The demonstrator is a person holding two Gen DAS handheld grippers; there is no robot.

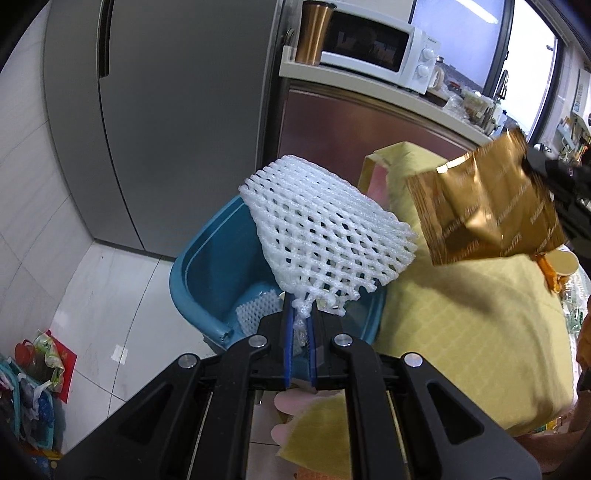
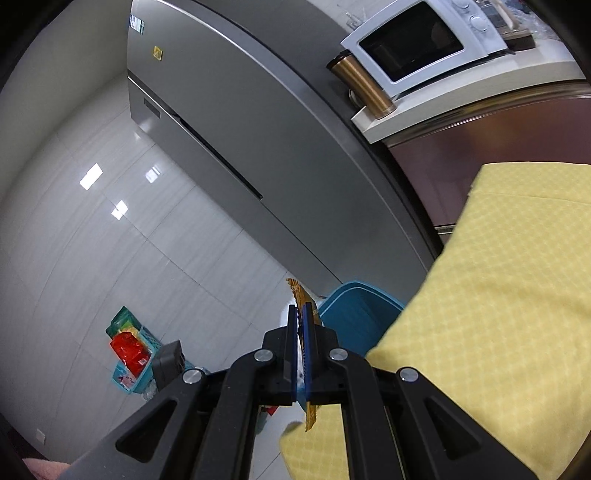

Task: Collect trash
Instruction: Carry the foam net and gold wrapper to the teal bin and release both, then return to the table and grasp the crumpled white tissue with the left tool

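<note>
My left gripper (image 1: 300, 314) is shut on the gathered end of a white foam fruit net (image 1: 325, 232) and holds it above a blue plastic bin (image 1: 207, 273). Another white foam net (image 1: 256, 308) lies inside the bin. My right gripper (image 2: 300, 314) is shut on a gold foil wrapper (image 2: 301, 295), seen edge-on between its pads. In the left wrist view the same wrapper (image 1: 487, 210) hangs in the air at the right, above the yellow tablecloth, with the right gripper's black body (image 1: 565, 192) behind it. The bin (image 2: 354, 314) also shows just ahead of the right gripper.
A table with a yellow checked cloth (image 1: 472, 332) stands right of the bin. A grey fridge (image 1: 177, 122) is behind it. A counter carries a white microwave (image 1: 376, 48) and a copper tumbler (image 1: 314, 33). Bags and baskets (image 1: 33, 373) sit on the white tiled floor at left.
</note>
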